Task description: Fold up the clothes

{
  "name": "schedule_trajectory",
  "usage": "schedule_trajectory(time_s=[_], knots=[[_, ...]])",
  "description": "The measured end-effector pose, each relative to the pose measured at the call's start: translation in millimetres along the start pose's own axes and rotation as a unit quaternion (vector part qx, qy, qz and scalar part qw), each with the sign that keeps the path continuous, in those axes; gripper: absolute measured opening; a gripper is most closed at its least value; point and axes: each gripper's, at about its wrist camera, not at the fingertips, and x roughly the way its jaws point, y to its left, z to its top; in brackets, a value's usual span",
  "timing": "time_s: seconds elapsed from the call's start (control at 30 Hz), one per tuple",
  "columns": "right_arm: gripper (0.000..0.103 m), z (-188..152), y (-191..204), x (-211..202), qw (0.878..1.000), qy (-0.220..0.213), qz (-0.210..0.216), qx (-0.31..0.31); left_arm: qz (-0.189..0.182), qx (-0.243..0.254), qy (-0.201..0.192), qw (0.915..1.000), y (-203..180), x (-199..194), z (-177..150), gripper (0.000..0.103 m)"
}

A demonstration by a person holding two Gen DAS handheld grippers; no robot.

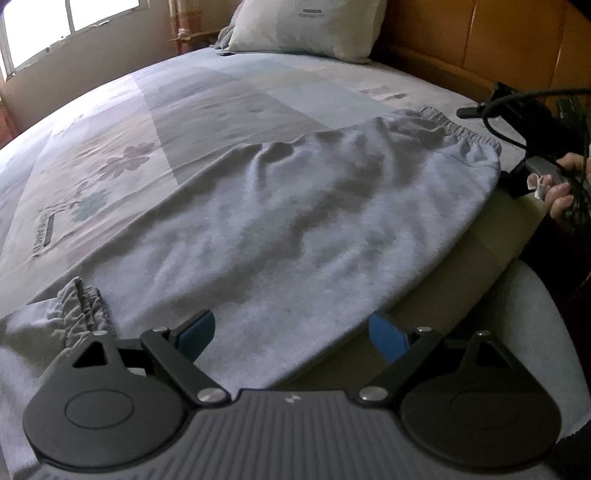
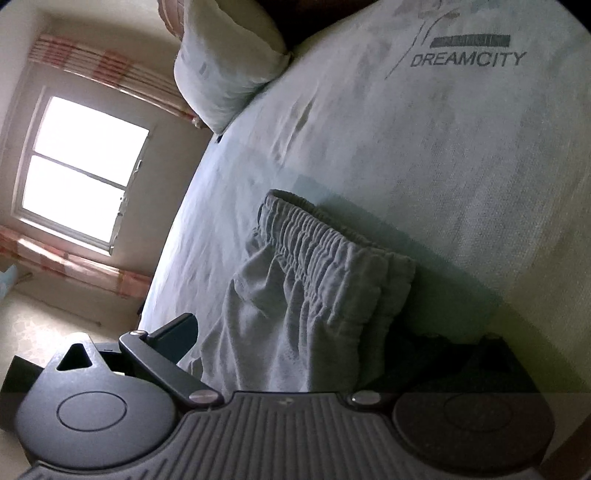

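- A pair of grey sweatpants [image 1: 295, 229] lies spread on the bed [image 1: 207, 96], folded lengthwise so that it forms one long strip along the near edge of the mattress.
- The elastic waistband [image 1: 458, 129] sits at the far right end of that strip in the left wrist view; a gathered cuff [image 1: 79, 306] lies at the near left end, bunched rather than flat.
- The left gripper [image 1: 291, 334] hovers low over the leg end with its jaws spread wide. Grey fabric passes under the gap, but neither blue pad presses on it, so it holds nothing.
- The right gripper [image 2: 280, 354] faces the waistband [image 2: 314, 236] from close by. Only its left finger shows clearly; the other side is lost in shadow, so I cannot tell whether it is released or clamped on cloth. In the left wrist view it appears just off the waistband end, carried by a hand [image 1: 557, 188].
- Judged from this layout, the lengthwise fold is done and the crosswise fold is the step in hand, with each gripper stationed at one end.
- The next move probably calls for a firm pinch through both layers at one end, a lift, and a carry over to meet the other end.
- The bunched cuff would want smoothing first, or the fold will trap a lump.
- The pillow [image 1: 306, 26] is well clear of the working area.
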Motion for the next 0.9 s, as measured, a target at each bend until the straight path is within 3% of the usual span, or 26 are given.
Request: schedule_trajectory(time_s=[0.07, 0.17, 0.23, 0.33, 0.47, 0.73, 0.9], knots=[[0.094, -6, -2, -4, 1.0, -0.011, -0.003, -0.012, 0.001, -0.003, -0.002, 1.0, 2, -2, -2, 0.091], [0.066, -17, -21, -20, 1.0, -0.023, -0.009, -0.015, 0.002, -0.004, -0.005, 1.0, 4, -4, -3, 0.091], [0.025, -16, -35, -22, 1.0, -0.024, -0.003, -0.001, 0.002, -0.001, -0.008, 1.0, 4, -5, -3, 0.091], [0.023, -12, -55, -22, 0.999, -0.017, 0.018, 0.024, 0.003, 0.013, -0.015, 0.9998, 2, -7, 0, 0.091], [0.023, -15, -48, -25, 1.0, -0.024, -0.002, 0.019, -0.002, 0.031, -0.028, 0.9991, -7, -9, 9, 0.091], [0.024, -20, -57, -38, 0.999, -0.026, 0.01, 0.036, -0.022, 0.05, -0.033, 0.998, -26, -4, 16, 0.091], [0.024, -21, -62, -40, 0.999, -0.029, 0.025, 0.03, -0.035, 0.099, -0.052, 0.9931, -46, 6, 29, 0.091]])
